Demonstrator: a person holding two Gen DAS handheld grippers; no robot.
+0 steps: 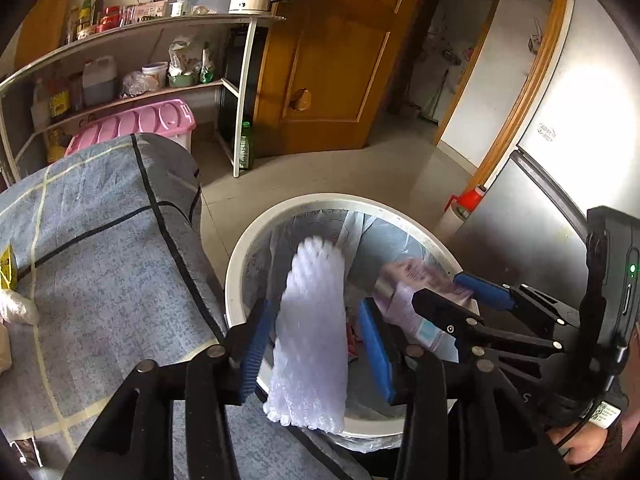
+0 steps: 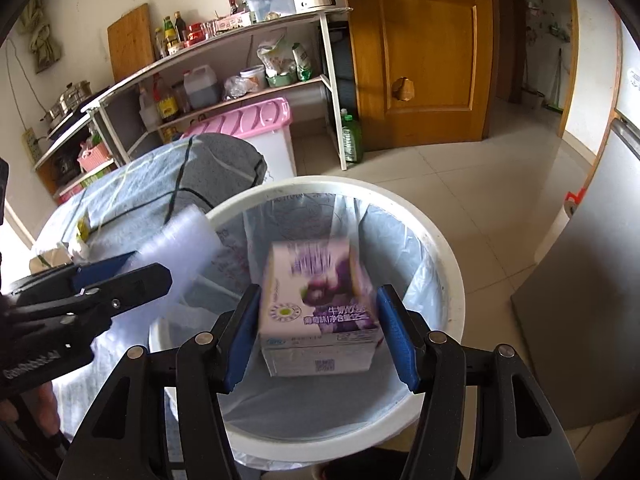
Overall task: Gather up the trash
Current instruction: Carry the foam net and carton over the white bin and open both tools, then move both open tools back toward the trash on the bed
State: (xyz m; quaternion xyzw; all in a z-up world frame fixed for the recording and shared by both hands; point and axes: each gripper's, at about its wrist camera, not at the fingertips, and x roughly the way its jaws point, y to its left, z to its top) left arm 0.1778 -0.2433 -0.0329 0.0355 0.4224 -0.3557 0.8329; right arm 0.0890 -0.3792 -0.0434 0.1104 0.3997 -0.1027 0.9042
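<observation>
A white trash bin (image 1: 236, 280) with a clear liner stands on the floor beside the table; it also shows in the right wrist view (image 2: 452, 264). My left gripper (image 1: 316, 344) is open over the bin, and a white foam net sleeve (image 1: 312, 328) hangs blurred between its blue pads without being squeezed. My right gripper (image 2: 320, 336) is open above the bin, and a purple milk carton (image 2: 318, 308) sits blurred between its pads with gaps at both sides. The carton (image 1: 412, 292) and right gripper (image 1: 460, 292) show in the left wrist view. The sleeve (image 2: 192, 236) shows in the right wrist view.
A table with a grey-blue checked cloth (image 1: 100, 260) lies left of the bin, with small scraps (image 1: 12, 300) on it. A shelf rack (image 2: 224, 92), a pink storage box (image 2: 248, 124), a green bottle (image 2: 352, 136), a wooden door (image 2: 424, 52) and a grey fridge (image 2: 592, 300) surround the tiled floor.
</observation>
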